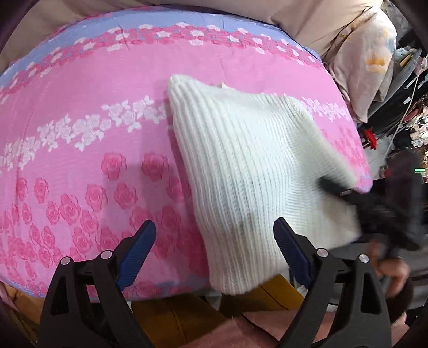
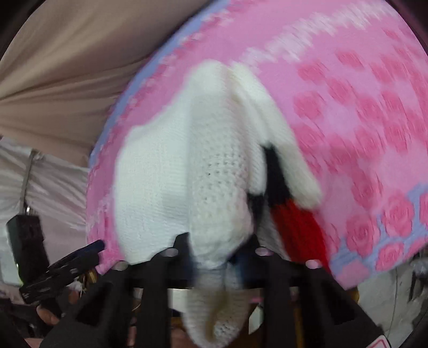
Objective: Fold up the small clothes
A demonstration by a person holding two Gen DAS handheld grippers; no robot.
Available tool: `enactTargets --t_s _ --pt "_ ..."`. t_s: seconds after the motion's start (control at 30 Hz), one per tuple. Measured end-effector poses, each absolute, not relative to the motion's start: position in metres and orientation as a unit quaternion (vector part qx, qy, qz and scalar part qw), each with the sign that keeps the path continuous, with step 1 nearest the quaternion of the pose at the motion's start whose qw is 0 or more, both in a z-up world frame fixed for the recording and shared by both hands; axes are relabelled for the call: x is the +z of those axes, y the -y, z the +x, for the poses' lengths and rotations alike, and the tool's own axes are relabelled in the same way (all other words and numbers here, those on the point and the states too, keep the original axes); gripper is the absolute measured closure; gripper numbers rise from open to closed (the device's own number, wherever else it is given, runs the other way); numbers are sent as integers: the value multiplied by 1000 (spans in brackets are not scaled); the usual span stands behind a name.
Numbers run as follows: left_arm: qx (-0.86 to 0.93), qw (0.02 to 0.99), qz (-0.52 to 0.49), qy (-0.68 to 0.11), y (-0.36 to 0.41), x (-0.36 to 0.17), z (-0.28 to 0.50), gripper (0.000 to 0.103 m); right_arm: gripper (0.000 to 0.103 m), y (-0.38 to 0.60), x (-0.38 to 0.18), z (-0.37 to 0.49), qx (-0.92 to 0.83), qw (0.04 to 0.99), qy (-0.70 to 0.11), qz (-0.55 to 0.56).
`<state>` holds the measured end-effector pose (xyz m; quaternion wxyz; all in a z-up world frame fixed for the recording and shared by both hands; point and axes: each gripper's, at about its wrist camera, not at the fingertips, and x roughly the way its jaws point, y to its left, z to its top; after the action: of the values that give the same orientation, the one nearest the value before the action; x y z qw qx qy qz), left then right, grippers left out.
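Note:
A small white knitted sweater [image 1: 248, 171] lies on the pink rose-patterned bed cover [image 1: 80, 128], its near edge hanging over the front edge of the bed. My left gripper [image 1: 215, 254] is open and empty, just in front of the sweater's lower left part. My right gripper [image 2: 216, 257] is shut on a bunched fold of the sweater [image 2: 214, 171]; black and red knit patches [image 2: 297, 219] show beside it. The right gripper also appears blurred at the sweater's right edge in the left wrist view [image 1: 355, 192].
Beige bedding [image 1: 307, 21] and a pillow [image 1: 366, 64] lie at the far right of the bed. Clutter and cables fill the right side [image 1: 406, 120]. A yellow-brown surface [image 1: 182, 318] sits below the bed's front edge. The left gripper shows at the lower left [image 2: 67, 265].

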<state>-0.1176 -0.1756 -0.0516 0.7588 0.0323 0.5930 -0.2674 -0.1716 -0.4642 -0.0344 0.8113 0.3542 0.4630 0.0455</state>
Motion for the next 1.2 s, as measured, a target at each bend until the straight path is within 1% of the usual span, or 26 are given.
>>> enactTargets --t_s 0.07,0.1,0.17,0.23,0.27,0.3,0.33,0.37,0.4,0.5,0.57,0.63,0.7,0.77,0.8,0.83,0.87,0.93,1.03,1.1,1.13,1.2 --pt "-264 774 48 -574 184 -49 -117 16 85 468 -1 -176 51 840 -422 337" --pt "-262 777 55 -570 185 -47 -117 16 85 473 4 -179 49 845 -415 334" --pt "-247 779 72 -572 192 -57 -114 16 84 489 -18 -181 22 836 -439 327" --pt "-235 774 79 -583 193 -69 -112 16 82 502 -81 -176 -23 791 -527 309" --pt "-227 771 80 -590 193 -74 -111 16 85 506 -93 -177 -17 783 -521 338" --pt "-220 772 79 -592 191 -76 -110 16 82 512 -88 -184 -14 782 -499 373" --pt "-215 774 75 -591 188 -75 -110 16 79 515 -76 -187 -22 785 -492 376" --pt "-212 776 71 -590 184 -75 -111 16 69 515 -60 -191 -46 797 -484 359" --pt "-204 777 68 -591 179 -77 -108 16 64 515 -43 -195 -73 810 -478 331" --pt "-186 779 54 -597 165 -76 -106 16 64 503 1 -193 -91 844 -463 256" --pt "-174 784 48 -594 156 -75 -103 16 68 481 21 -174 -30 856 -463 230" --pt "-162 790 43 -590 150 -71 -101 16 68 447 27 -152 22 858 -472 200" --pt "-151 796 39 -585 145 -67 -100 16 70 404 8 -134 71 848 -491 185" --pt "-145 802 38 -579 140 -62 -98 16 70 372 -32 -112 103 821 -533 177" --pt "-143 804 39 -576 138 -59 -98 16 69 356 -64 -99 106 799 -567 169" --pt "-142 805 40 -574 136 -58 -98 16 69 348 -74 -95 109 801 -567 161" --pt "-139 807 43 -572 134 -56 -97 16 68 342 -66 -93 113 805 -563 148" --pt "-134 810 40 -569 130 -53 -96 16 70 342 -47 -89 106 809 -562 134" --pt "-129 809 34 -572 128 -55 -94 16 70 356 -28 -91 105 821 -538 163" --pt "-131 807 39 -575 130 -57 -94 16 72 367 -44 -88 86 811 -555 163" --pt "-132 807 41 -574 131 -57 -94 16 76 371 -58 -87 79 801 -572 159" --pt "-134 809 46 -570 133 -54 -94 16 79 386 -60 -89 87 793 -570 198"
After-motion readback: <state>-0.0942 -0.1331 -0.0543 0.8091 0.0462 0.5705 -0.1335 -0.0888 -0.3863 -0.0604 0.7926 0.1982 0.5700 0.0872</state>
